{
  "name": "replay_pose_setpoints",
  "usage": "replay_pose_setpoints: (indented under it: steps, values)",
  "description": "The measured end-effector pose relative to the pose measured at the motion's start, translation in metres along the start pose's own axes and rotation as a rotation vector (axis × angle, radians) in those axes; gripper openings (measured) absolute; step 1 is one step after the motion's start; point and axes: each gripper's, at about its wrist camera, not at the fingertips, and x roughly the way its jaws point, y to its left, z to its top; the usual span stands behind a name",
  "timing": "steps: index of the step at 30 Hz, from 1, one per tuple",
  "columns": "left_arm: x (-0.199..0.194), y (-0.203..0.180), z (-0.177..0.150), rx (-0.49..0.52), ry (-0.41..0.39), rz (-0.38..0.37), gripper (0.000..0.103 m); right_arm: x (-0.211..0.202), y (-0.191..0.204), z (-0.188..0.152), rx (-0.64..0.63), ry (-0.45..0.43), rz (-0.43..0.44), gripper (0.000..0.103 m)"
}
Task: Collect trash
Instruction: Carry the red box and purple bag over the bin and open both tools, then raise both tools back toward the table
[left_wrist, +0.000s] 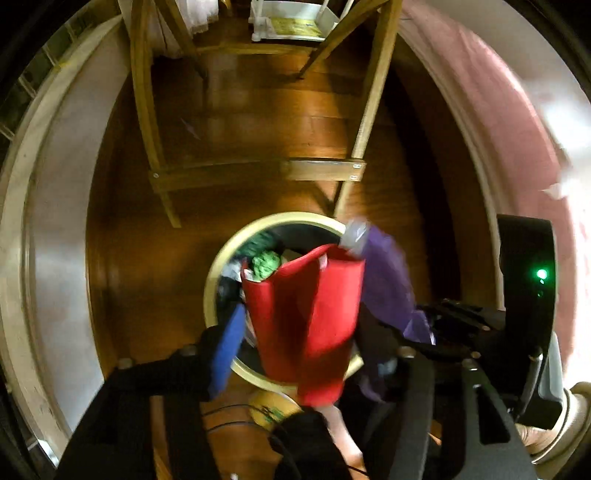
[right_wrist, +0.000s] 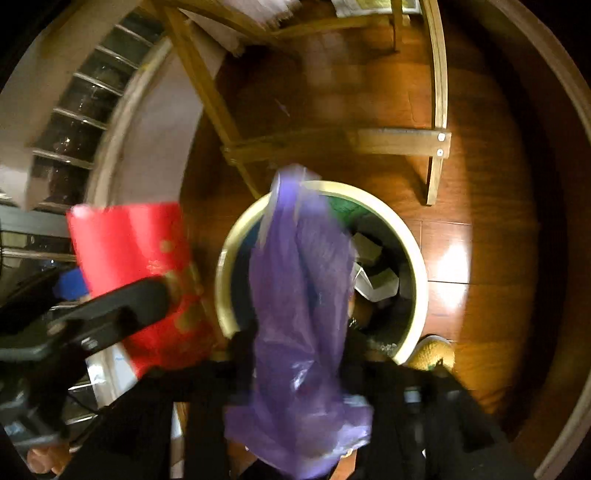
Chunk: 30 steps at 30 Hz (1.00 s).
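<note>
Wooden plank floor (left_wrist: 258, 122), warm brown, with pale wooden furniture legs (left_wrist: 146, 110) toward the top of both views. Round cream-rimmed trash bin (left_wrist: 221, 266) stands on the floor, holding crumpled green and white scraps. Left tool (left_wrist: 295, 332): jaws parted, blue pad (left_wrist: 227, 350) clear of the red paper sheet (left_wrist: 306, 314), which hangs loose over the bin's near rim. Right tool (right_wrist: 299, 354): fingers dark and blurred; purple plastic bag (right_wrist: 299, 295) lies between them over the bin mouth, grip cannot be told. Yellow slipper (right_wrist: 434, 354) beside bin.
</note>
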Motion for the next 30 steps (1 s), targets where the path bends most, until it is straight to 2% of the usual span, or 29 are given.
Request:
replay_pose_setpoints:
  steps: [2,8,17,22,28,30]
  values:
    - [0.014,0.003,0.0,-0.004,0.009,0.019,0.076,0.013,-0.005,0.003,0.0,-0.007,0.003,0.06]
    - [0.023,0.02,0.003,-0.043,-0.014,0.059,0.094,0.022,-0.01,0.007,-0.012,-0.023,-0.033,0.061]
    - [-0.005,0.027,0.002,-0.088,-0.057,0.081,0.095,0.009,0.002,0.008,-0.026,-0.056,-0.031,0.075]
    - [-0.025,0.026,0.0,-0.081,-0.072,0.089,0.096,-0.003,0.009,0.007,-0.025,-0.061,-0.032,0.076]
    - [-0.069,0.021,-0.001,-0.092,-0.1,0.086,0.096,-0.046,0.025,0.005,-0.013,-0.081,-0.019,0.076]
    - [-0.1,0.017,0.0,-0.098,-0.126,0.074,0.095,-0.072,0.033,0.004,-0.006,-0.096,-0.008,0.076]
